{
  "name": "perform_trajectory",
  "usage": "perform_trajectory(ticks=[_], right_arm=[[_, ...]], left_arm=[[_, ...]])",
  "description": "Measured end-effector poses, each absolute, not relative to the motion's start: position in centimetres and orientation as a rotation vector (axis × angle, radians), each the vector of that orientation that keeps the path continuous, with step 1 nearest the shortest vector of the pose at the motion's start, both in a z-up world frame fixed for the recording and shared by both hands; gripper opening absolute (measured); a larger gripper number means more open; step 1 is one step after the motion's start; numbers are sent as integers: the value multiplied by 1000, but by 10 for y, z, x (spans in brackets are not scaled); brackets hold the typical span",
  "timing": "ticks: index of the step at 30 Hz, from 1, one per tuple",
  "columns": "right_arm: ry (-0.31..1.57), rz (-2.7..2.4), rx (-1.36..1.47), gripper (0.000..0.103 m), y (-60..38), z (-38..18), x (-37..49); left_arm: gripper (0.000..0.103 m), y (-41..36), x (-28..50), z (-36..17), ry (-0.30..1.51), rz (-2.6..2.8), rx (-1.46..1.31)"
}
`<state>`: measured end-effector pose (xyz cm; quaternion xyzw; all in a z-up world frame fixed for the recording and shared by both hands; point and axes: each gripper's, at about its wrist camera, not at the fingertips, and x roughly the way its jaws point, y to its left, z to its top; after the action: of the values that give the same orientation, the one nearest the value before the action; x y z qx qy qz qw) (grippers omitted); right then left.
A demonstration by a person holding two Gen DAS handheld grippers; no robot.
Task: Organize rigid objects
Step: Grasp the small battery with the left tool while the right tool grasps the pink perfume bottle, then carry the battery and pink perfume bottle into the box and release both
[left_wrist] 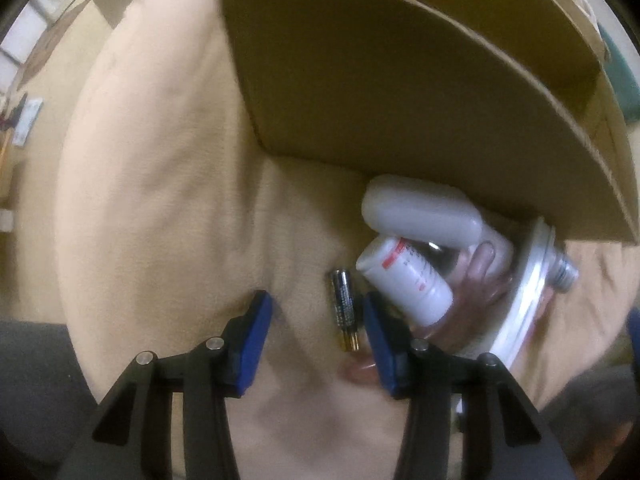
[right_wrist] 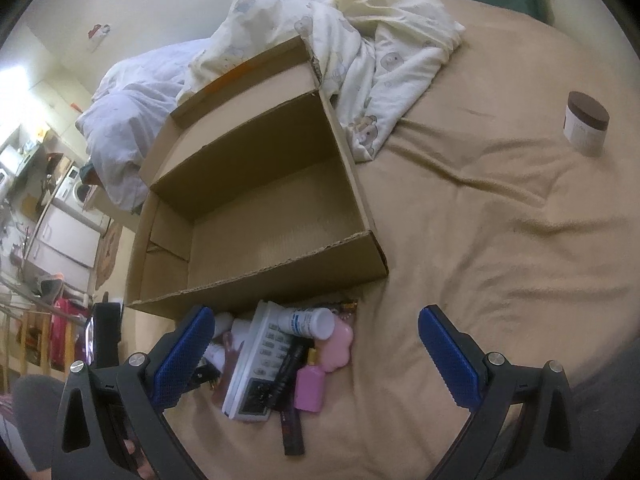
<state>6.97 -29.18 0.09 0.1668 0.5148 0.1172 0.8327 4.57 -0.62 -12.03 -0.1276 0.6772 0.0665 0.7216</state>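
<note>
An open cardboard box [right_wrist: 280, 216] lies on a tan bed; it also shows in the left wrist view [left_wrist: 400, 80]. A pile of small objects sits against its near wall: a white calculator [right_wrist: 260, 360], a white bottle [right_wrist: 308, 322], a pink bottle [right_wrist: 309, 390], a pink flower-shaped piece [right_wrist: 336, 344] and a black pen [right_wrist: 286, 372]. My left gripper [left_wrist: 318, 336] is open, low over the bed, with a black battery [left_wrist: 343, 304] between its fingers, next to a white bottle [left_wrist: 404, 276] and a white case [left_wrist: 420, 212]. My right gripper [right_wrist: 316, 356] is open wide above the pile.
A jar with a brown lid [right_wrist: 586, 124] stands on the bed at the far right. Crumpled cream and white bedding [right_wrist: 360, 40] lies behind the box. Kitchen furniture [right_wrist: 60, 216] and a chair are beyond the bed's left edge.
</note>
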Motion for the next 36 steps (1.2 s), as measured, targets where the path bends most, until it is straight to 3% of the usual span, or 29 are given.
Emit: perform_trajectory(ticks=[3,8,17,21,22,23,24,25,28,35,36], right_arm=[[1103,251,352,103,-290,-1,71],[1109,246,347,103,-291,-3,71],[1158,248,360,103,-294,-17,74],[1279,329,407,103,-284,-38,76],[1317,349,413,100,-281,-44,76],[1350,364,410,91,-277,-51,76],[1382,379,407,63,-274,-57,76],[1421,387,408,43,-270,-65,76],[1522,368,423,40,-264,-91,76],[1538,344,330,37,-251,-102,76],[1540,343,313,32,-249,-104,75]], left_arm=[[39,-12,46,-124,1494,151,-254],[9,-11,37,-118,1488,169,-261],[9,8,36,-100,1440,181,-296],[9,5,34,-85,1393,162,-271],[9,1,29,-77,1389,155,-272],[9,2,29,-74,1386,152,-268],[9,0,30,-69,1380,154,-262],[9,1,29,-63,1378,158,-264],[9,3,30,-66,1387,156,-295],[9,4,25,-73,1398,132,-284],[9,4,25,-72,1398,129,-282]])
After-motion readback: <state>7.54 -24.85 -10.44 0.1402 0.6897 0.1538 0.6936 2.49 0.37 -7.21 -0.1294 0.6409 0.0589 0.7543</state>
